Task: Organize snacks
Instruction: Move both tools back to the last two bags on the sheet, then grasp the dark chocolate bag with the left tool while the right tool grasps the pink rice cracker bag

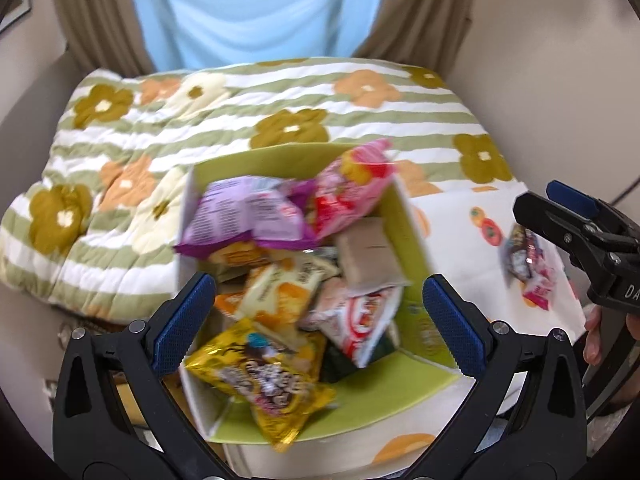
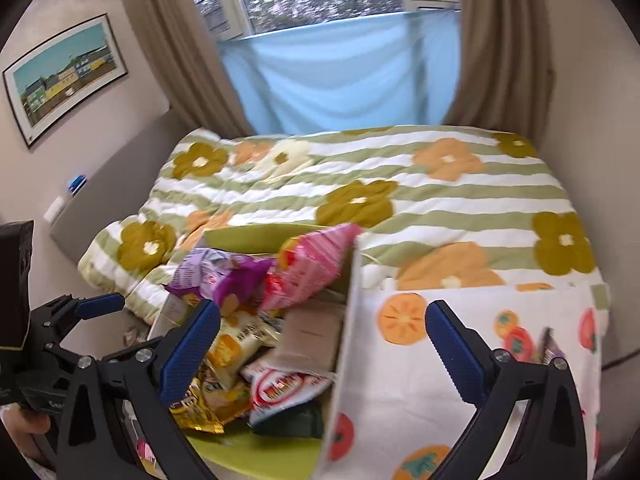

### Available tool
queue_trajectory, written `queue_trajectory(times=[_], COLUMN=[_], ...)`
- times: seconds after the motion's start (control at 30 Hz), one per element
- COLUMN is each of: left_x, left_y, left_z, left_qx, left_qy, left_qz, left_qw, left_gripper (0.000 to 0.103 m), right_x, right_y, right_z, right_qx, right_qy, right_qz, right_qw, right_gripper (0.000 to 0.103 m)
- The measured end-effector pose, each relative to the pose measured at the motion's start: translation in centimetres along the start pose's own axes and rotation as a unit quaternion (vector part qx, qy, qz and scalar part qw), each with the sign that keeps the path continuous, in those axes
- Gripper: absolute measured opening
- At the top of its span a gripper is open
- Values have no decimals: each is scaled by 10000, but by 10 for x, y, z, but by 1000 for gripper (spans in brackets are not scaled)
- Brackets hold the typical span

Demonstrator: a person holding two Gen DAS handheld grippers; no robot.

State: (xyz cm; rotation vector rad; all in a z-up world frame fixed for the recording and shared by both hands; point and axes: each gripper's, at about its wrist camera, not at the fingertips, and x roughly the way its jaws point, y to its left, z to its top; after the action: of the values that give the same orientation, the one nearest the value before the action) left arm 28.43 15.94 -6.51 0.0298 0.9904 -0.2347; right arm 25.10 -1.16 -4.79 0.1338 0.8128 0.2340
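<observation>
A green cardboard box stands below me, full of snack packs: a purple bag, a pink-red bag, a yellow bag and several others. My left gripper is open and empty above the box. The box also shows in the right wrist view, at lower left. My right gripper is open and empty above the box's right wall and the fruit-print cloth. Loose snack packs lie on that cloth to the right, under the right gripper.
A bed with a green-striped flower quilt lies behind the box. Brown curtains and a blue cloth hang at the window. A framed picture hangs on the left wall. A grey headboard stands at left.
</observation>
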Motion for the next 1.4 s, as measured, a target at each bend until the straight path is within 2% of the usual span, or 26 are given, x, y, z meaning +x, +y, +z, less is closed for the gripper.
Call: queue_trajectory(times=[0.13, 0.3, 0.43, 0.7, 0.9, 1.07, 1.27, 1.4], left_x=[-4, -1, 9, 58, 108, 169, 231, 256], left_y=[-35, -88, -138, -236, -288, -326, -353, -360], left_z=[3, 4, 5, 11, 22, 22, 9, 4], left_qx=[170, 356, 452, 701, 913, 1258, 1472, 1545], left_qy=[-110, -133, -80, 356, 691, 1058, 1551, 1725], left_qz=[-168, -316, -603, -1052, -1249, -1426, -1714, -1768], left_qw=[9997, 9988, 9971, 9913, 9855, 9760, 9617, 9566], left_gripper=[103, 103, 103, 103, 103, 103, 102, 102], right_x=[-27, -62, -86, -106, -98, -72, -39, -25], right_y=[-26, -73, -120, -194, -229, -247, -255, -258], right_z=[-14, -35, -55, -102, -135, -158, -182, -189], right_qx=[201, 499, 779, 1346, 1643, 1852, 2139, 2304], right_qy=[-83, -188, -137, 160, 259, 348, 331, 303], right_qz=[-302, -819, -1171, -1488, -1534, -1677, -1977, -2163], right_qw=[9993, 9952, 9900, 9795, 9741, 9677, 9561, 9483], right_gripper=[102, 102, 102, 102, 102, 102, 102, 102])
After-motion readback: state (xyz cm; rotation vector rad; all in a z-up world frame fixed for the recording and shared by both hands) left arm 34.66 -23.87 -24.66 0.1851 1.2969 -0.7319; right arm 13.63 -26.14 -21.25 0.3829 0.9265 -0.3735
